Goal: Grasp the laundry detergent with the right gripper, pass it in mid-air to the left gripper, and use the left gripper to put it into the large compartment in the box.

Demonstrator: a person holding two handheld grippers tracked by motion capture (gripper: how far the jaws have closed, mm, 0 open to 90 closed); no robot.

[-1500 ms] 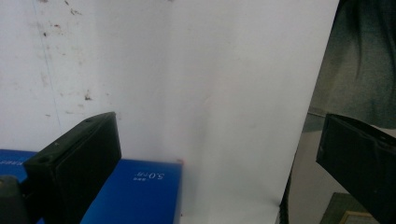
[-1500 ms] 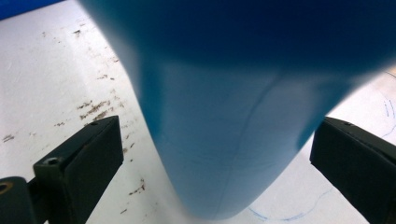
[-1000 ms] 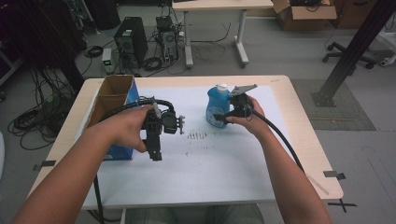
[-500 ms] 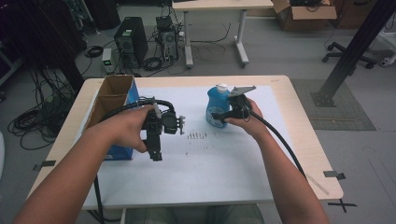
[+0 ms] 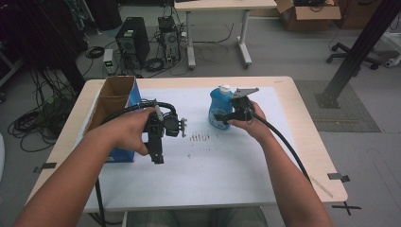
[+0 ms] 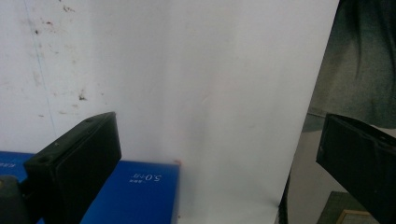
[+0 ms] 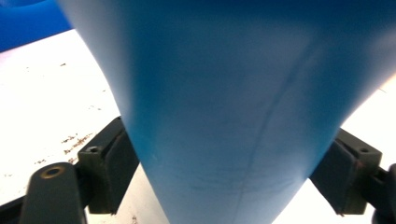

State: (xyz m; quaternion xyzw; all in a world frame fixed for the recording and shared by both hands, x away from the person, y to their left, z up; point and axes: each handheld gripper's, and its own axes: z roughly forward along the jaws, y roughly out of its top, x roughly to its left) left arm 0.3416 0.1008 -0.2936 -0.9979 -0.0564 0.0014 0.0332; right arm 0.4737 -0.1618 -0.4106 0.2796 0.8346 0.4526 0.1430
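Note:
A blue bottle [image 5: 218, 106] with a white cap stands on the white sheet [image 5: 203, 165] at the far right of centre. My right gripper [image 5: 222, 116] reaches it from the right, and its jaws have just been closing. In the right gripper view both pads [image 7: 116, 163] touch the sides of the blue bottle [image 7: 233, 116], which sits between them. My left gripper [image 5: 157, 158] hovers over the sheet beside the box, pointing down and back toward the person. Its jaws [image 6: 219, 135] stand wide open with nothing between them.
An open cardboard box with blue sides [image 5: 113, 101] stands at the table's left, its blue face [image 6: 140, 186] close under the left gripper. Dark specks mark the sheet at the middle [image 5: 199, 137]. The table's front edge [image 5: 213, 204] is near the person.
Both hands have stayed where they were. The right gripper's jaws have drawn in against the blue bottle, which has kept its place.

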